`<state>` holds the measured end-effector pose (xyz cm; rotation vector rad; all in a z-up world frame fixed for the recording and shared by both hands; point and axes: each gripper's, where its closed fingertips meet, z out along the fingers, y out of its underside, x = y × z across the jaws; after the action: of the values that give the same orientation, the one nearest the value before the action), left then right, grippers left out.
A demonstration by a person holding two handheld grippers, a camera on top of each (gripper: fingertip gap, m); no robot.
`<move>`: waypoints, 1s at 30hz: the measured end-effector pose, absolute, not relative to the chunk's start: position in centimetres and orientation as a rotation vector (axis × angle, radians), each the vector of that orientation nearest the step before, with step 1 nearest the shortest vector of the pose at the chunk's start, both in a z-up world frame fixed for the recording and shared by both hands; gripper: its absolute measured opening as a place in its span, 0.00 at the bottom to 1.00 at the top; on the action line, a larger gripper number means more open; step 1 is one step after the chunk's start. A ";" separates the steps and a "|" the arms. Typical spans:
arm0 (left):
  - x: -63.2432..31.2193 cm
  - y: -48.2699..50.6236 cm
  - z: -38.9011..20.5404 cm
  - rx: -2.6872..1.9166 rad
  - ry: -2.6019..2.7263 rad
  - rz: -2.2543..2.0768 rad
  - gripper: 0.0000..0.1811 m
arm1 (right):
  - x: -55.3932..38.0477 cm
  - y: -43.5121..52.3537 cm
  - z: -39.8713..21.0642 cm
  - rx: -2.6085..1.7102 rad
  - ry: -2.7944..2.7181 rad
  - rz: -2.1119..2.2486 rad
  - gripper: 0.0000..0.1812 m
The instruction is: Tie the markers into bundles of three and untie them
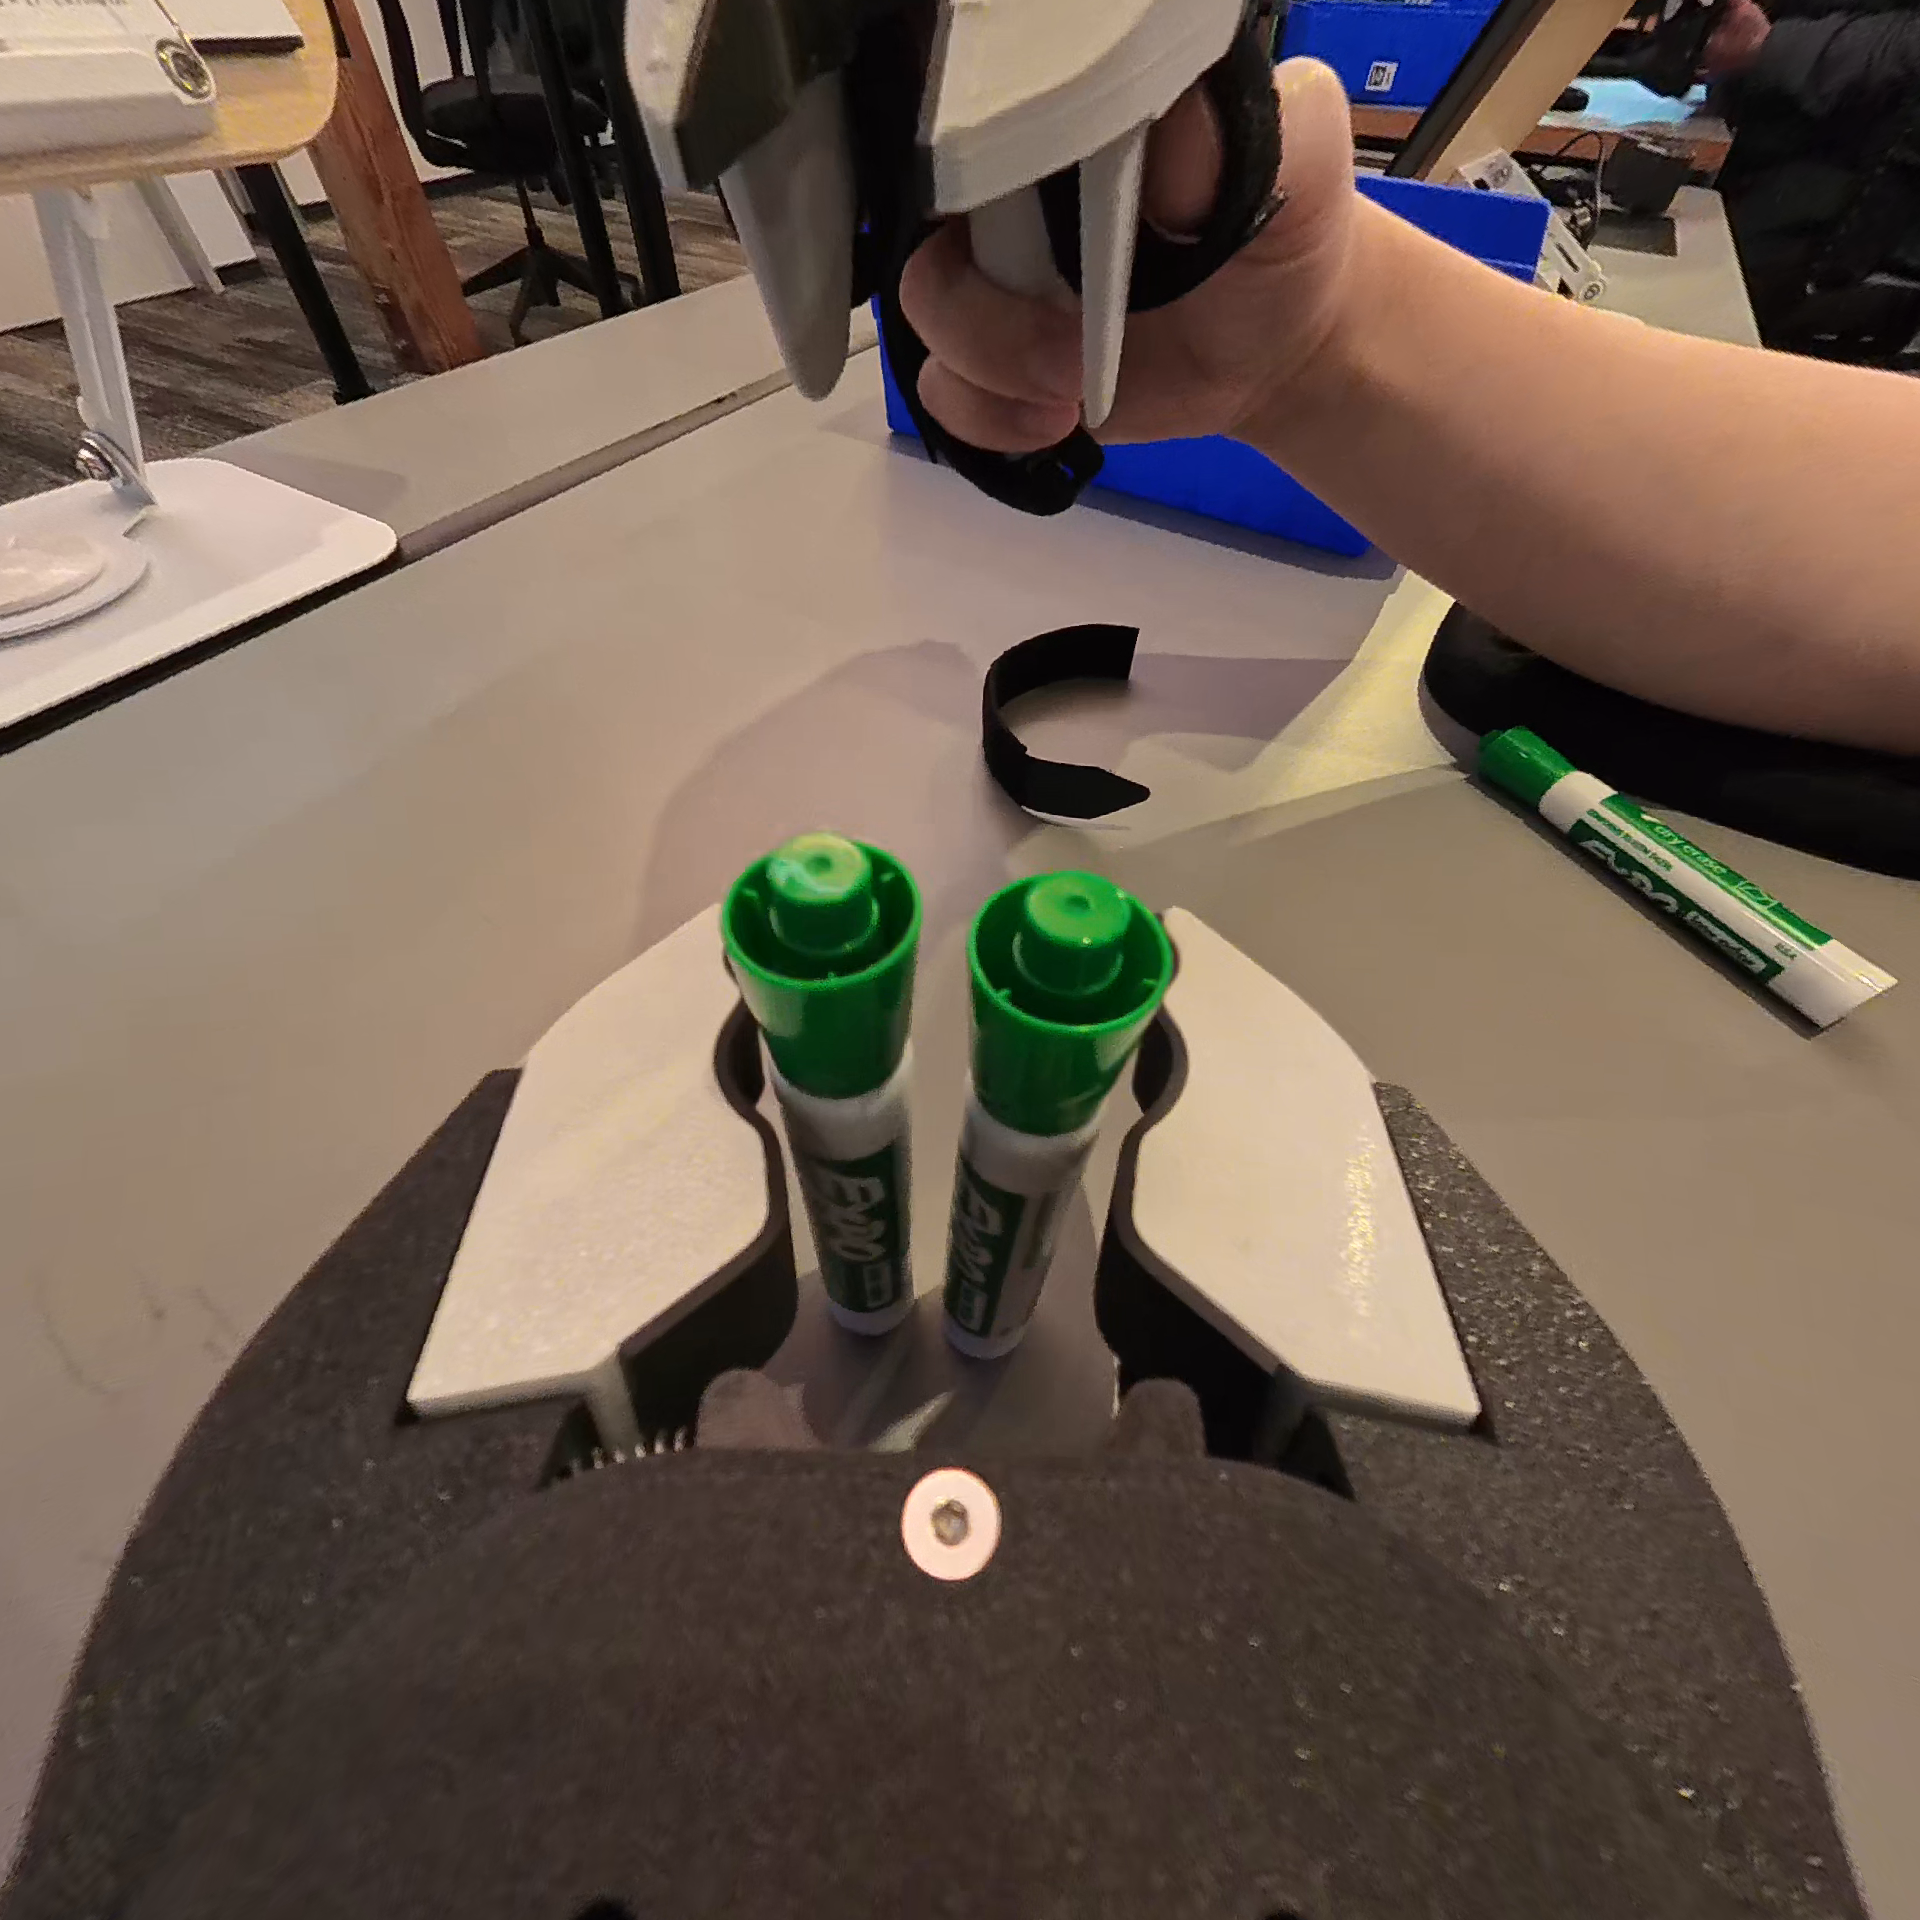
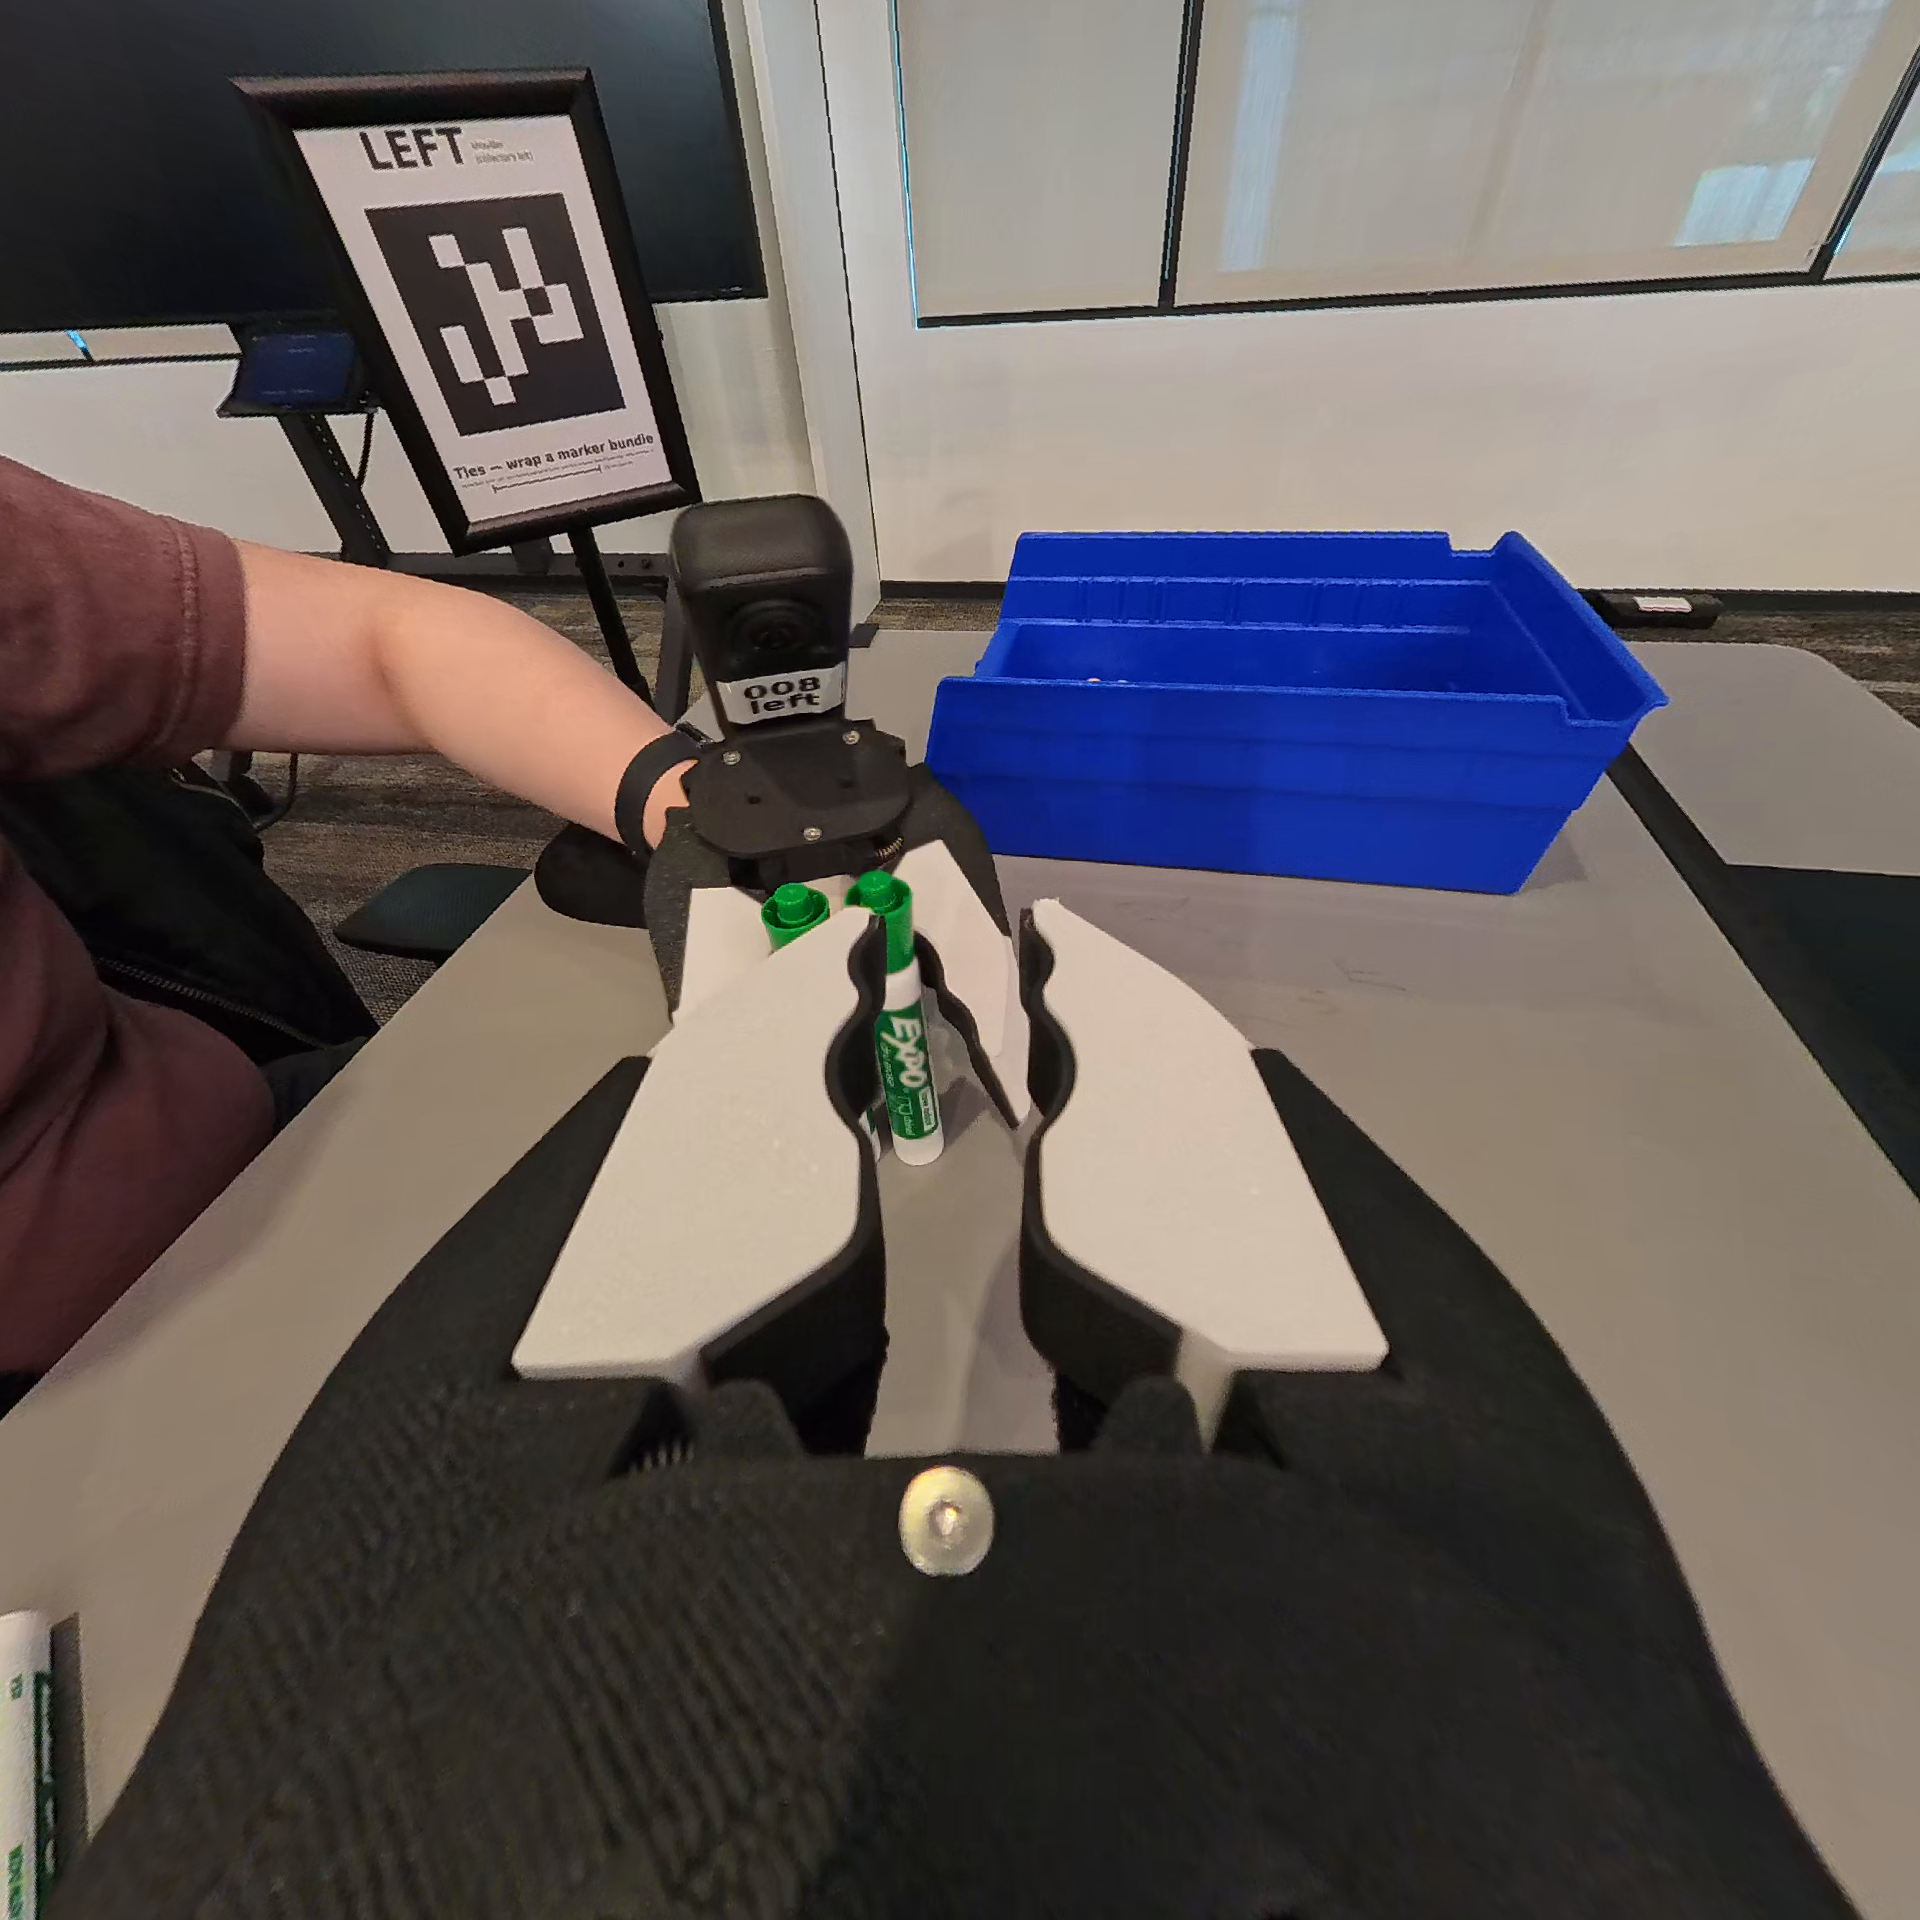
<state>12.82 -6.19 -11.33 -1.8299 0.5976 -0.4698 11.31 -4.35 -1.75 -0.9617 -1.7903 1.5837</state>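
The left tool (image 1: 945, 997) clamps two light, stiff, slick green markers (image 1: 821, 1049) mid-desk, best held at the barrels, while the right tool (image 2: 940, 961) hovers open, empty.

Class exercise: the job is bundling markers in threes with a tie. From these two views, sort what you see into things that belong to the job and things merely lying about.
Belongs to the job:
- two green markers standing between the left gripper fingers
- third green marker lying on the table
- black strap
- right gripper, open

Just lying about:
- blue bin
- framed sign
- white stand
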 end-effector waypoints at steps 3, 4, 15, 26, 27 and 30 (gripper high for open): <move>12.6 -6.1 -11.5 -1.845 0.589 -0.479 0.39 | 11.3 -4.3 -1.8 -0.964 -1.792 1.585 0.14; 12.6 -6.1 -11.4 -1.844 0.589 -0.483 0.37 | 11.3 -4.3 -1.8 -0.963 -1.793 1.585 0.14; 13.0 -6.5 -12.2 -1.878 0.648 -0.449 0.38 | 11.5 -4.2 -1.9 -0.969 -1.796 1.587 0.14; 13.1 -6.5 -12.3 -1.884 0.652 -0.454 0.35 | 11.6 -4.1 -2.0 -0.975 -1.799 1.588 0.14; 13.1 -6.5 -12.2 -1.880 0.650 -0.456 0.35 | 11.6 -4.1 -2.0 -0.976 -1.799 1.589 0.14; 12.9 -6.6 -11.8 -1.857 0.634 -0.459 0.33 | 11.7 -4.0 -2.0 -0.976 -1.798 1.589 0.14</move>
<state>12.89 -6.58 -11.85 -1.8570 0.6341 -0.4588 11.68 -4.01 -2.00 -0.9763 -1.7980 1.5891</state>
